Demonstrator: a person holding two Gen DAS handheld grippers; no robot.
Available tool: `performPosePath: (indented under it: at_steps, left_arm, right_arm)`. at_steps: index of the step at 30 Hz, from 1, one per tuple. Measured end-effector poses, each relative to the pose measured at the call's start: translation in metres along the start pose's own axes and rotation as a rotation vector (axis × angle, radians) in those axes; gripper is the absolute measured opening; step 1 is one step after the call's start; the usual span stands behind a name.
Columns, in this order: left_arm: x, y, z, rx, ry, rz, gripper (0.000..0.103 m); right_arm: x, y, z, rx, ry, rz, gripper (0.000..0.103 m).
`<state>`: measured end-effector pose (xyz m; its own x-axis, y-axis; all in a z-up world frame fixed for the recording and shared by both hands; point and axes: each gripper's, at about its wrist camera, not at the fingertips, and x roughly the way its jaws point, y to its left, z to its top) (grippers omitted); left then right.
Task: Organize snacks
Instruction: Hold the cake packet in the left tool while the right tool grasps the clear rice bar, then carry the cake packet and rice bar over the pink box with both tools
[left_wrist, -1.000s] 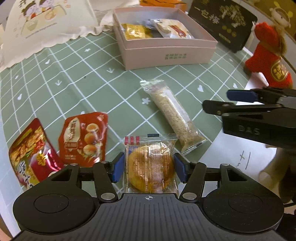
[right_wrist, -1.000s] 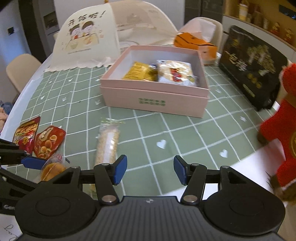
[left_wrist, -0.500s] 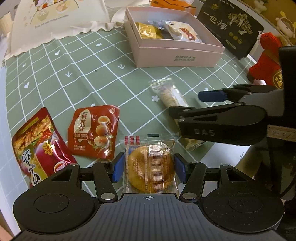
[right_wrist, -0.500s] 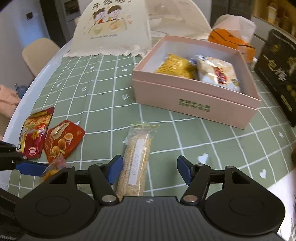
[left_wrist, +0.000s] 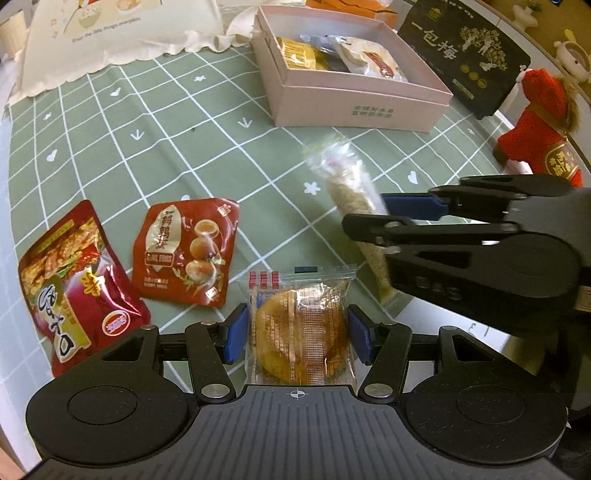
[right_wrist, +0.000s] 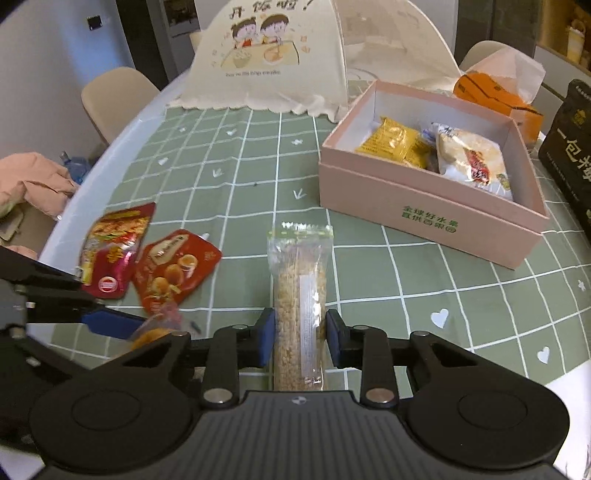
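Note:
My left gripper (left_wrist: 295, 328) is shut on a clear-wrapped round pastry (left_wrist: 299, 295), its blue pads against the packet's two sides. To its right, my right gripper (right_wrist: 299, 336) straddles a long clear grain bar (right_wrist: 299, 288). Its jaws are closing and both pads touch the bar's near end. In the left wrist view the bar (left_wrist: 351, 192) looks blurred at its far end. Two red snack pouches (left_wrist: 184, 251) (left_wrist: 70, 280) lie flat on the green checked cloth to the left. The open pink box (right_wrist: 424, 218) beyond holds a yellow packet (right_wrist: 395, 142) and a white packet (right_wrist: 472, 158).
A black gift box (left_wrist: 461, 55) and a red plush toy (left_wrist: 535, 133) stand right of the pink box. A cream food cover (right_wrist: 269, 55) and an orange box (right_wrist: 495, 96) sit at the back. The table's rounded edge runs close on the left, with a chair (right_wrist: 118, 99) beyond.
My right gripper has swung left over the grain bar and its jaws have narrowed onto it. The left gripper still holds the pastry and has barely moved.

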<state>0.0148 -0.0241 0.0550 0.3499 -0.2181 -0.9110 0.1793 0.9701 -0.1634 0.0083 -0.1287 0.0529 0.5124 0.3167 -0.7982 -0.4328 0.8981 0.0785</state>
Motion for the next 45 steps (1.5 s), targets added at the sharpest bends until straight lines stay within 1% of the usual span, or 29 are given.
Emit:
performPosePath:
  at_steps: [5, 10, 14, 18, 25, 30, 33, 36, 40, 41, 42, 43, 45]
  left_arm:
    - [0.001, -0.003, 0.001, 0.005, -0.002, -0.020, 0.062]
    - [0.003, -0.005, 0.002, 0.008, -0.009, -0.051, 0.062]
    - [0.006, -0.007, 0.003, 0.008, -0.004, -0.073, 0.062]
    - [0.008, -0.007, 0.003, 0.014, 0.001, -0.079, 0.062]
    - [0.004, -0.003, 0.003, 0.012, -0.002, -0.073, 0.062]
    - [0.001, -0.003, 0.003, 0.000, -0.014, -0.075, 0.062]
    - [-0.001, -0.003, 0.003, -0.008, -0.025, -0.085, 0.062]
    - [-0.006, -0.005, 0.005, -0.004, -0.046, -0.101, 0.062]
    - [-0.018, -0.005, 0.015, 0.000, -0.096, -0.124, 0.062]
    - [-0.021, -0.005, 0.018, -0.004, -0.109, -0.132, 0.062]
    - [-0.025, -0.004, 0.022, -0.008, -0.124, -0.143, 0.062]
    - [-0.029, -0.004, 0.027, -0.011, -0.141, -0.152, 0.062]
    - [-0.040, -0.005, 0.038, -0.003, -0.186, -0.158, 0.062]
  right_arm:
    - [-0.023, -0.008, -0.003, 0.030, -0.023, 0.015, 0.029]
    - [-0.037, -0.016, -0.012, 0.033, -0.015, -0.015, 0.029]
    - [-0.034, -0.024, -0.021, 0.037, 0.015, -0.062, 0.029]
    - [-0.025, -0.028, -0.025, 0.057, 0.046, -0.076, 0.029]
    - [-0.013, -0.021, -0.027, 0.028, 0.059, -0.096, 0.029]
    - [-0.010, -0.021, -0.028, 0.021, 0.062, -0.088, 0.029]
    - [-0.015, -0.024, -0.029, 0.023, 0.062, -0.074, 0.028]
    - [-0.033, -0.033, -0.028, 0.049, 0.032, -0.045, 0.027]
    - [-0.068, -0.054, -0.022, 0.129, -0.049, -0.010, 0.024]
    - [-0.078, -0.060, -0.020, 0.156, -0.069, 0.001, 0.020]
    - [-0.085, -0.065, -0.018, 0.173, -0.083, 0.005, 0.018]
    - [-0.093, -0.068, -0.016, 0.185, -0.101, 0.001, 0.012]
    - [-0.107, -0.074, -0.010, 0.197, -0.142, -0.005, 0.011]
